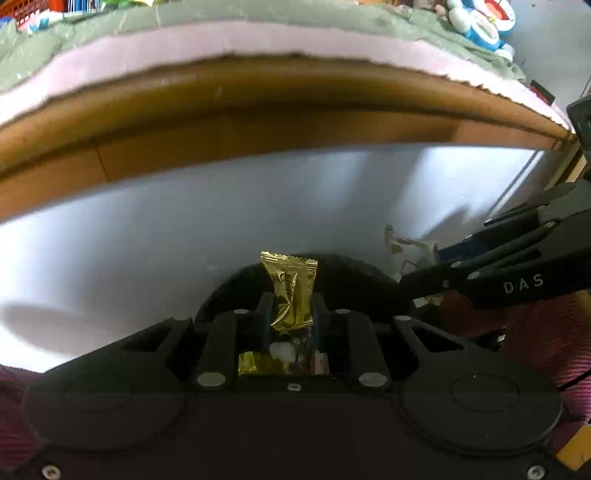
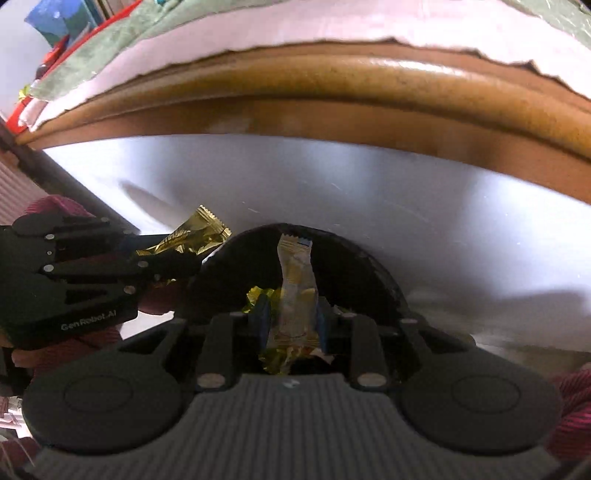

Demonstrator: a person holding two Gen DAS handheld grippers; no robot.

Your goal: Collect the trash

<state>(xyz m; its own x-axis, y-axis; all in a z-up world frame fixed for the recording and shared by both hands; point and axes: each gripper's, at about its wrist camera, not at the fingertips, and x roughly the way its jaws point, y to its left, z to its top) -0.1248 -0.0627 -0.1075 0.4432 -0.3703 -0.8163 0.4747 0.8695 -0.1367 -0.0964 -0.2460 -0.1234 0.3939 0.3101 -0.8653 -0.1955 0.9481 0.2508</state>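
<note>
My left gripper (image 1: pixel 291 310) is shut on a gold foil wrapper (image 1: pixel 290 291) that stands upright between its blue-padded fingers. It hangs over a round black bin (image 1: pixel 362 273) whose dark rim curves behind it. In the right wrist view my right gripper (image 2: pixel 291 317) is shut on a pale yellow-and-white wrapper (image 2: pixel 295 288), also above the black bin (image 2: pixel 351 258), where more gold foil (image 2: pixel 258 295) lies inside. The left gripper (image 2: pixel 177 266) with its gold wrapper (image 2: pixel 195 232) shows at the left there. The right gripper (image 1: pixel 424 275) enters from the right in the left wrist view.
A wooden table edge (image 1: pixel 258 110) with pink and green cloth (image 1: pixel 221 33) arches overhead. The grey floor (image 1: pixel 147 229) spreads below it. Blue-and-white toy figures (image 1: pixel 484 22) sit at the top right. A person's red knitted sleeve (image 1: pixel 546 332) is close at the right.
</note>
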